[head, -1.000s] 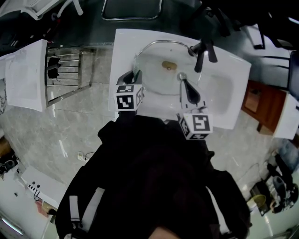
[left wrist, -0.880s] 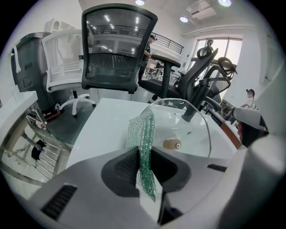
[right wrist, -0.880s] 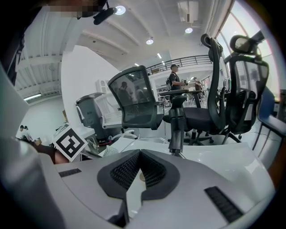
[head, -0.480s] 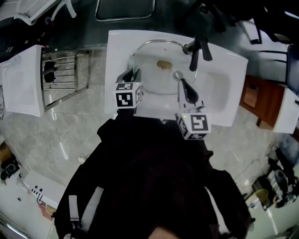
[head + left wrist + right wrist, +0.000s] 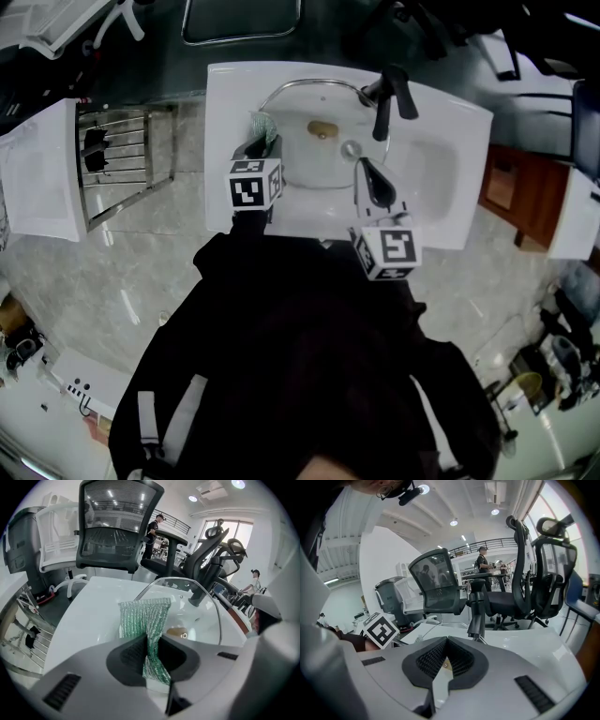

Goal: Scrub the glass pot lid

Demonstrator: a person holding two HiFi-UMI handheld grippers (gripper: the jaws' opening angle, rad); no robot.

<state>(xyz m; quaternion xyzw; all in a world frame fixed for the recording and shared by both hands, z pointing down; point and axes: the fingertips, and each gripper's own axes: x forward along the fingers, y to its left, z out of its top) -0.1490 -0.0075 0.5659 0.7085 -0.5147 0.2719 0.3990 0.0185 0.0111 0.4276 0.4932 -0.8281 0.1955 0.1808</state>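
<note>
Pinching a green scouring pad (image 5: 144, 616) upright between closed jaws, the left gripper (image 5: 260, 142) hangs over the near-left part of the white washbasin (image 5: 450, 187). The pad's free end is just beside the left rim of the glass pot lid (image 5: 305, 150), and I cannot tell whether pad and glass touch. The right gripper (image 5: 360, 169) comes in over the near edge, its jaws drawn together on what looks to be the lid's near-right rim, so the lid sits tilted in the bowl, held by one thin edge. That hold is the weak point, in my judgement: glass and a narrow metal band give little to bite on, and a hard scrub from the left could twist the lid out of the jaws and drop it against the bowl. The pad is caught only by a strip through its middle, so sideways strokes may fold it or drag it loose. Room tightens further in, where the black faucet (image 5: 384, 98) stands at the far edge just beyond the lid's rim, and long strokes away from the person could knock glass on it. The washbasin's left side gives more room. Office chairs (image 5: 119, 531) beyond the far edge and a chrome rack (image 5: 127, 155) off the left edge are well apart from the work.
</note>
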